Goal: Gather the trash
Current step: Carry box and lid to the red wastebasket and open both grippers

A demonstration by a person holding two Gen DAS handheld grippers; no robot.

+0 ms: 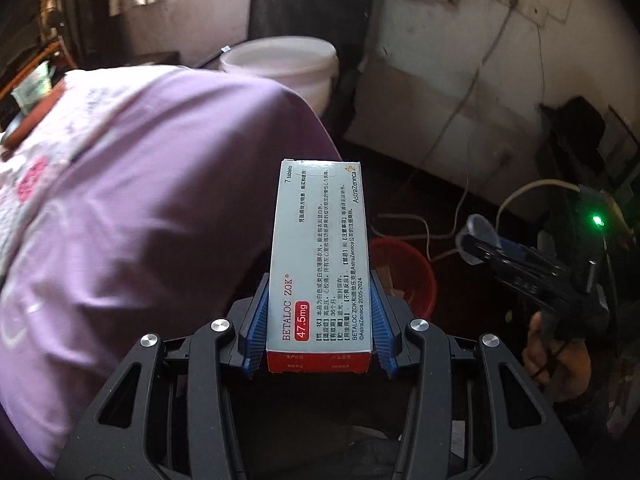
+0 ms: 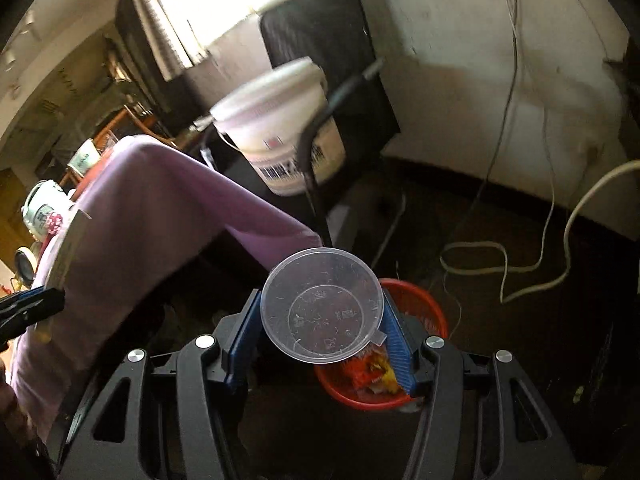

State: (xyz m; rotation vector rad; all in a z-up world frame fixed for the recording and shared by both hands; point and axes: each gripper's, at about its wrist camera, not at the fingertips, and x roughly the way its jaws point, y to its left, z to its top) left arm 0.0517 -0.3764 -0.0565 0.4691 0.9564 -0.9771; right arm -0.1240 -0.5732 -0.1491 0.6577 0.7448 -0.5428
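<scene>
My left gripper (image 1: 319,292) is shut on a white and red medicine box (image 1: 320,256) printed "BETALOC ZOK", held in the air. A red trash basket (image 1: 416,280) stands on the dark floor just right of and below the box. My right gripper (image 2: 322,320) is shut on a clear round plastic lid (image 2: 322,306), held above the same red basket (image 2: 424,308), which holds orange and yellow wrappers (image 2: 368,372). The right gripper with the lid also shows at the right of the left wrist view (image 1: 520,264). The left gripper's tip (image 2: 32,308) shows at the left edge of the right wrist view.
A table under a purple cloth (image 1: 132,208) fills the left. A white bucket (image 1: 284,68) sits on a black chair (image 1: 308,4) behind it. White cables (image 2: 520,268) lie on the floor near the wall. Cups (image 2: 40,208) stand on the table.
</scene>
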